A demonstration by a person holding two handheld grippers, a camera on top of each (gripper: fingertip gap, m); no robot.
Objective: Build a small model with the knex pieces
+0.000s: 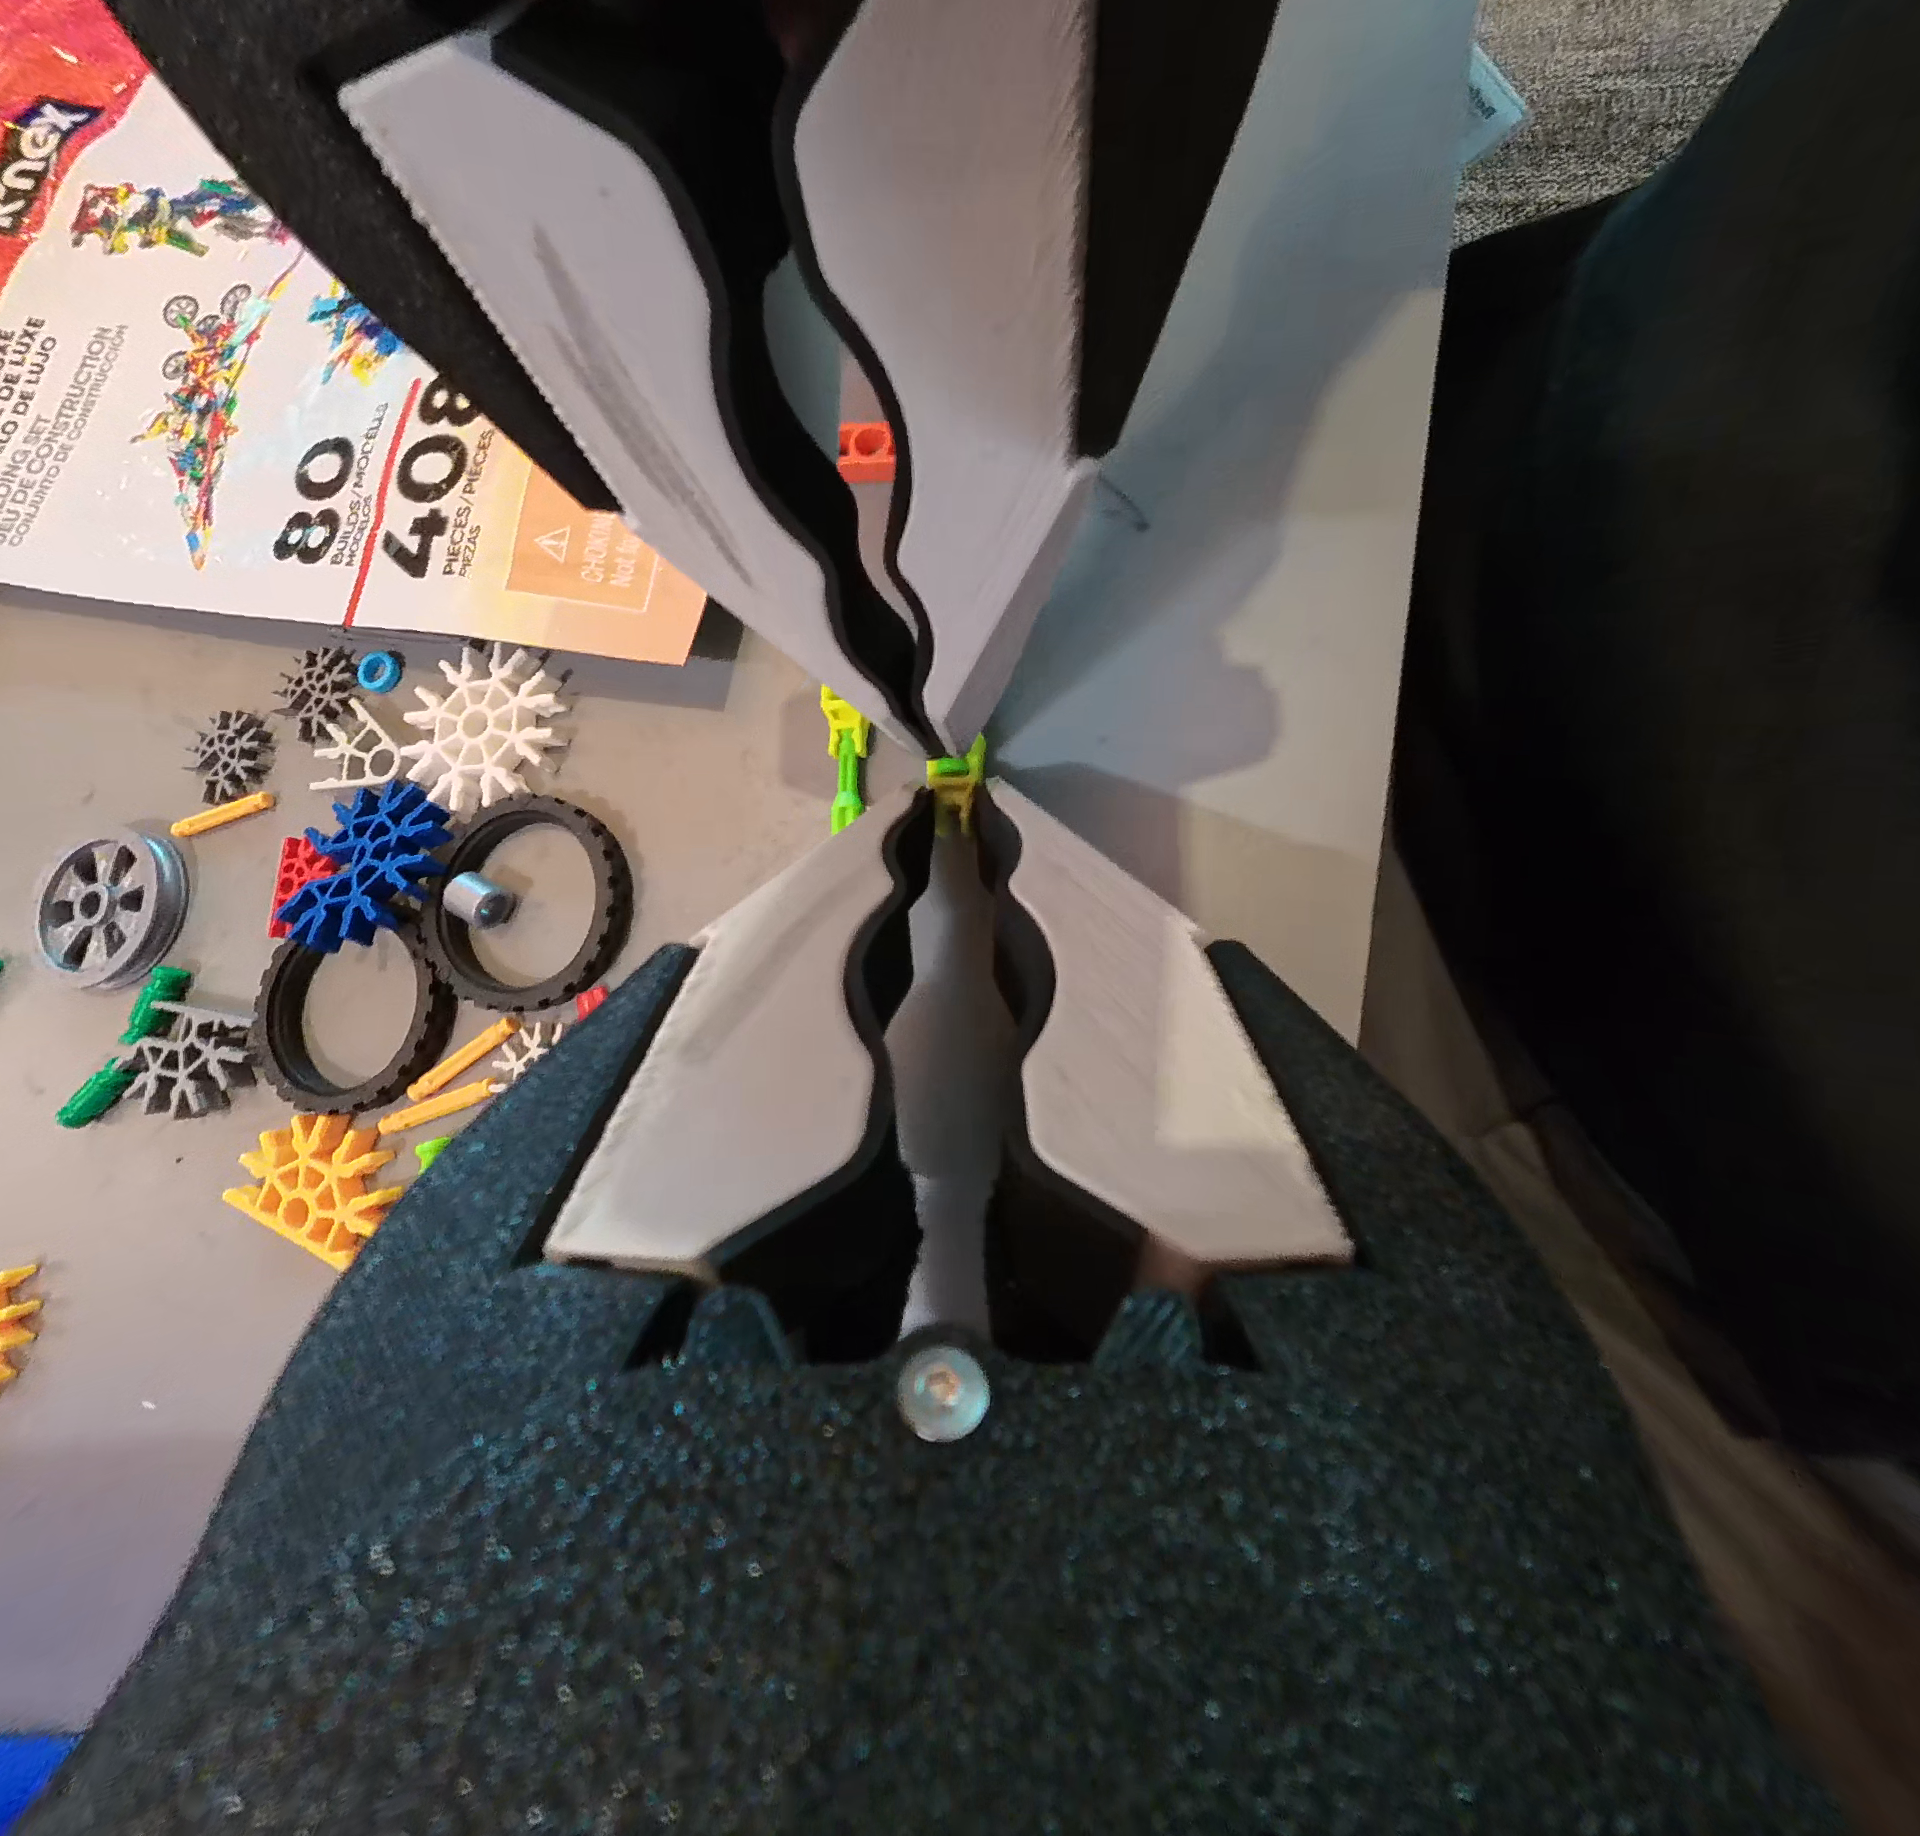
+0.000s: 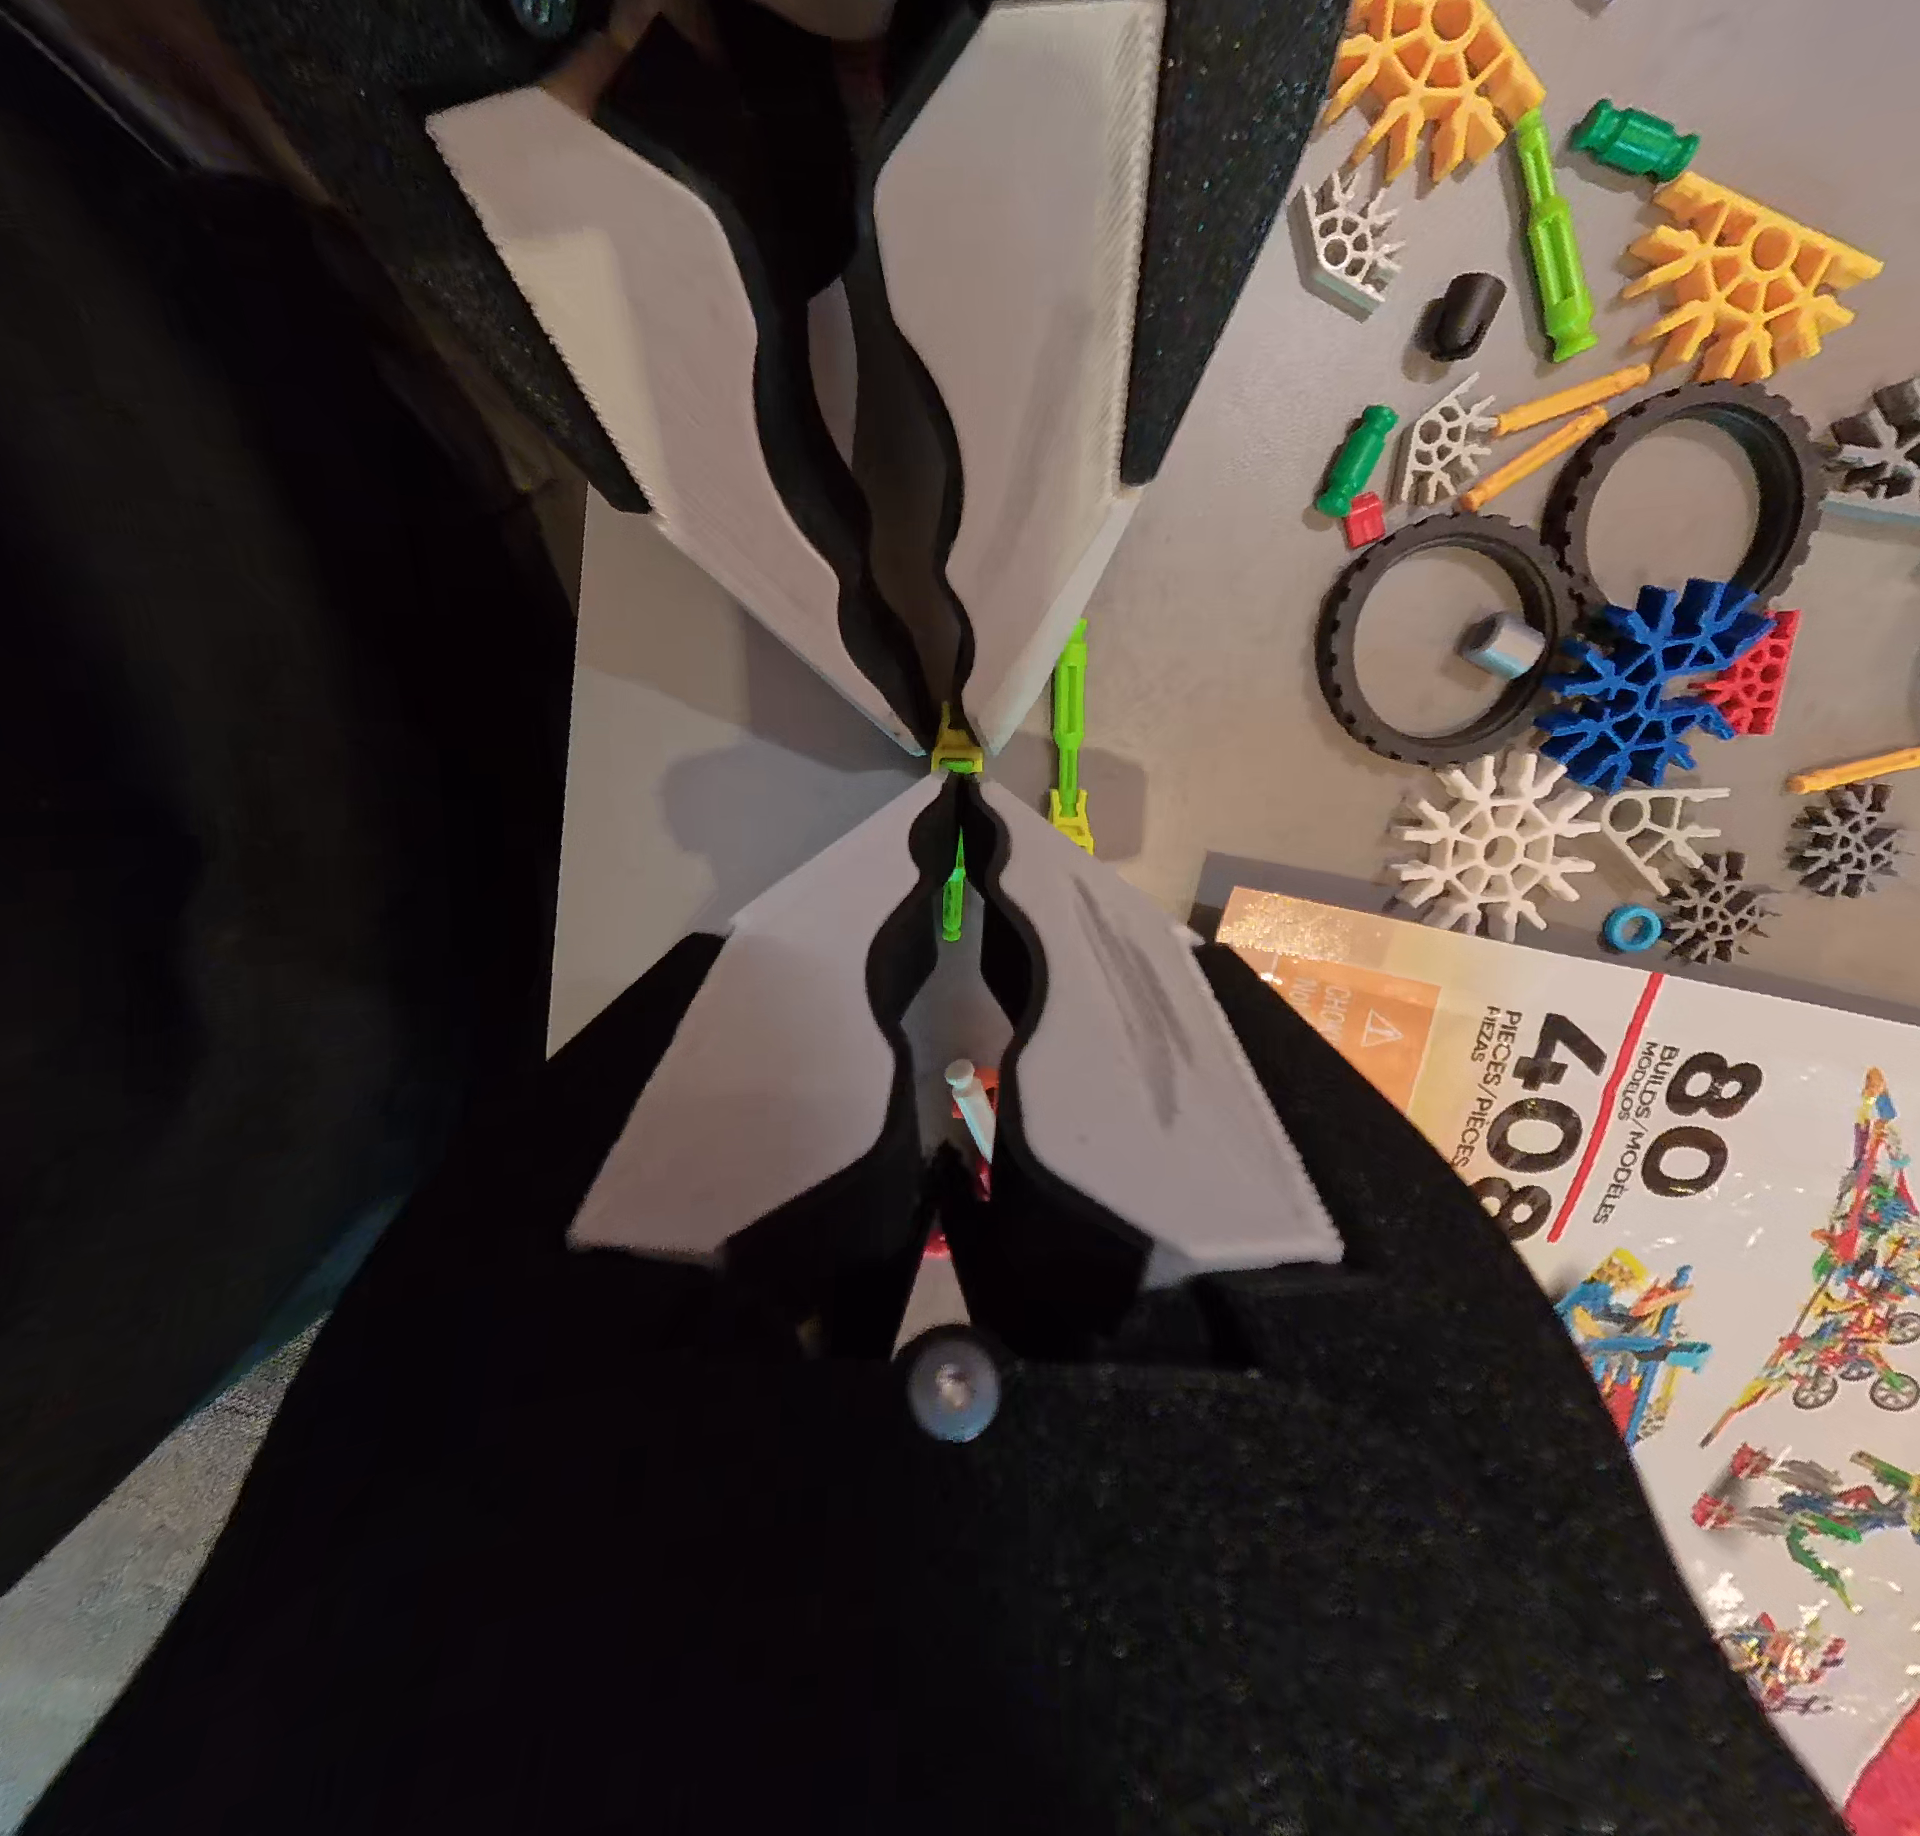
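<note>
My two grippers meet tip to tip above a grey table (image 1: pixel 1195 830). My left gripper (image 1: pixel 951 818) is shut on a small yellow clip connector (image 1: pixel 952 807). My right gripper (image 2: pixel 961 799) is shut on a lime green rod (image 2: pixel 951 903) that runs back between its fingers. The rod's end sits in the yellow clip (image 2: pixel 956 752). In the left wrist view the right gripper (image 1: pixel 928 742) comes in from the top. In the right wrist view the left gripper (image 2: pixel 951 737) does the same. A second green rod with a yellow clip (image 1: pixel 847 763) lies on the table just beside the tips.
A construction-set box (image 1: pixel 312 456) lies on the table. Beside it lie loose parts: two black tyres (image 1: pixel 540 903), a blue connector (image 1: pixel 374 872), a white snowflake connector (image 1: pixel 486 724), yellow fan connectors (image 2: pixel 1756 280) and a grey wheel hub (image 1: pixel 109 903). The table edge (image 1: pixel 1397 799) borders a dark area. Both grippers' tips are close together, under 4 cm apart. Both grippers' tips are roughly 20 cm from the grey wheel hub (image 1: pixel 109 903).
</note>
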